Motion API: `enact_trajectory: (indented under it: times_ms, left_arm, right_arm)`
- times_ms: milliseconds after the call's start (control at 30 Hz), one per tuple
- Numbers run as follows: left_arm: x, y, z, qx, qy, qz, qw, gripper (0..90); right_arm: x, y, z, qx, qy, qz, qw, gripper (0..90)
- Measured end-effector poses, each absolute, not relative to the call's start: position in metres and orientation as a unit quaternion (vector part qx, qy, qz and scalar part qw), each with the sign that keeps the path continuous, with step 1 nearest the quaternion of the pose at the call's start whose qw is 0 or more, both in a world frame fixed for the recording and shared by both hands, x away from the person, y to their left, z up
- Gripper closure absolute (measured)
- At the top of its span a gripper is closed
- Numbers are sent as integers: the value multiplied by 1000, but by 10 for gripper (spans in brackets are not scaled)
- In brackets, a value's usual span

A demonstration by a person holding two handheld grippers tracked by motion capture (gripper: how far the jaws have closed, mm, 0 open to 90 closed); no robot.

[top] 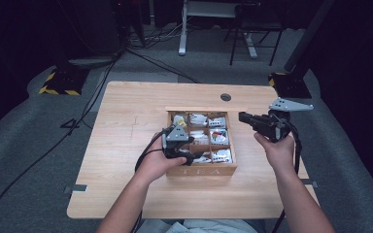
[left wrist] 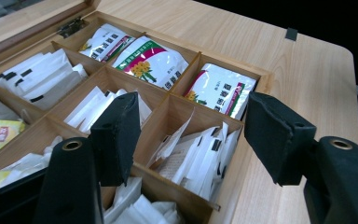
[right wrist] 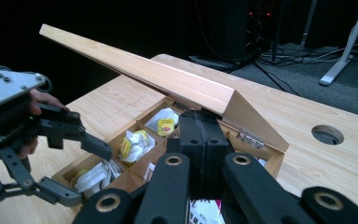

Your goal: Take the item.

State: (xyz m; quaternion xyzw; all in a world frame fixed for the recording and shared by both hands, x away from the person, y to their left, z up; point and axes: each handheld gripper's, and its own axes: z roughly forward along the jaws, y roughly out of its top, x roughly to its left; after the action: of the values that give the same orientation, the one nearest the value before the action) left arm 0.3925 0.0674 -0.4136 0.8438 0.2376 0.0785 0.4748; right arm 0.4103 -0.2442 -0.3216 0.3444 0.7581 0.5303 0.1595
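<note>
Tea box point(top: 201, 171): a light wooden box with the letters TEA on its near wall, divided by thin wooden walls into a three-by-three grid of compartments; it stands near the middle of the worktop point(top: 126, 145).
Lid point(right wrist: 140, 70): a hinged wooden lid, raised and slanting up over the far side of the box in the right gripper view, with a metal hinge showing at its lower corner.
Contents: white paper sachets point(left wrist: 200, 156) standing on edge in several compartments; white packets printed in red and green with a yellow flower point(left wrist: 151, 60) in one outer row; yellow-labelled tea bags point(right wrist: 166, 125) in the compartments at the far left.
Left hand-held gripper point(top: 187, 154): over the near left part of the box, jaws well apart with nothing between the pads; in its own view one jaw hangs over a divider by the middle compartment, the other over the box's outer edge, and the sachet compartment lies between and below them.
Right hand-held gripper point(top: 243, 116): just beside the far right corner of the box, pointing left toward it; jaws fully closed against each other, and I cannot tell whether the tips touch the lid's edge.
Hands: each hand-held gripper is held by one of the person's hands, which come in from the near side.
</note>
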Motion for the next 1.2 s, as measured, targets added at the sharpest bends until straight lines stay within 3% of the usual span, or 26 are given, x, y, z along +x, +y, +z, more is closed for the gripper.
enact_trajectory:
  times_ms: [1200]
  left_arm:
    - [412,24,-441,891,274,68,355,691]
  right_arm:
    - [410,-245,-322,342,759,530,160,899]
